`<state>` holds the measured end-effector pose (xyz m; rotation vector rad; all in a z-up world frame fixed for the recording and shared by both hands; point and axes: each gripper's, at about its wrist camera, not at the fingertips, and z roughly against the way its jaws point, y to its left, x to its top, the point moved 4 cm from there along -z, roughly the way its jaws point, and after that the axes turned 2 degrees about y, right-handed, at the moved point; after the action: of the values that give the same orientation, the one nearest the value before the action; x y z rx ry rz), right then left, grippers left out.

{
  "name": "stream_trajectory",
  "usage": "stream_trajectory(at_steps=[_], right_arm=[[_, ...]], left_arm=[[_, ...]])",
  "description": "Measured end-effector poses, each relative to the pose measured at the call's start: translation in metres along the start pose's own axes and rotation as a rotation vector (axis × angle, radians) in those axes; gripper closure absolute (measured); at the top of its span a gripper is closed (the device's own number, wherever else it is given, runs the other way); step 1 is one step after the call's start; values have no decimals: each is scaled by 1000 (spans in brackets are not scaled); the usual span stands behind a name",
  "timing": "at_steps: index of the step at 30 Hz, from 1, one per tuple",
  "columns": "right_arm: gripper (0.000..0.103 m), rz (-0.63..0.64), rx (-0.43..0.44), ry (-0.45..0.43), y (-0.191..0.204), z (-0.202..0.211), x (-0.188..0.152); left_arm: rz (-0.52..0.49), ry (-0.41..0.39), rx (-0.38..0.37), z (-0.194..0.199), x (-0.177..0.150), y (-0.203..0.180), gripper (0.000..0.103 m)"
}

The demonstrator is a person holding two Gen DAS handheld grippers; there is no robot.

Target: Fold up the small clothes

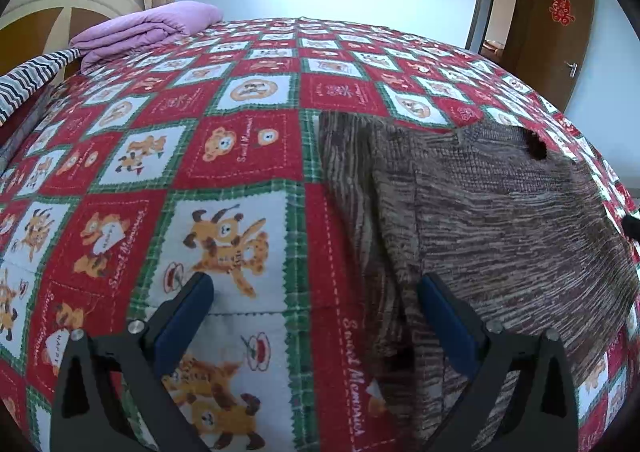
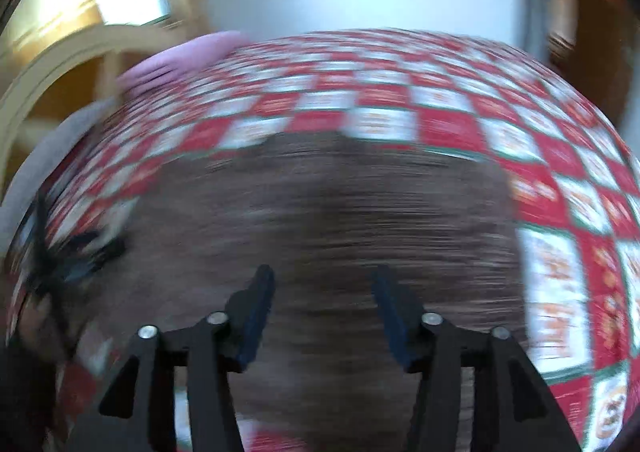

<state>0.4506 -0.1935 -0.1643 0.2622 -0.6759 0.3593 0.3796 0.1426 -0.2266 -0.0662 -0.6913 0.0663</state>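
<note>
Left gripper: my jaws stand spread wide, nothing between the pads; one blue pad hangs over bare quilt at 7 o'clock, the other over the garment's near edge at 5 o'clock.
Right gripper: my jaws stand apart with nothing pinched; this view is smeared with motion blur, so I report little detail from it.
Brown knit garment: lies flat on the bed, filling the 2 to 5 o'clock part of the left wrist view; in the right wrist view it spreads directly beneath my right jaws.
Fold status: one flap appears laid over the body along the garment's left side, with a raised ridge running from 12 toward 6 o'clock; I judge at least one fold done.
Remaining work: I judge that further folds are needed to make a compact packet; no finished stack of small clothes is visible.
Bed quilt: red and white patchwork, bearing the garment.
Purple blanket: folded, at 11 o'clock, well apart from the work.
Striped cloth: at 9 o'clock on the bed's edge, untouched.
</note>
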Motion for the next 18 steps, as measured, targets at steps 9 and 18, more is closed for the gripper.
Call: stream_trajectory(at_steps=[9,18], right_arm=[[46,476,62,-11,164,-13,-51],[46,610,15,19,209,-37,-79]], left_arm=[[-4,-1,6,-1,0,0,0],[22,-55,-24,11,2,3,0]])
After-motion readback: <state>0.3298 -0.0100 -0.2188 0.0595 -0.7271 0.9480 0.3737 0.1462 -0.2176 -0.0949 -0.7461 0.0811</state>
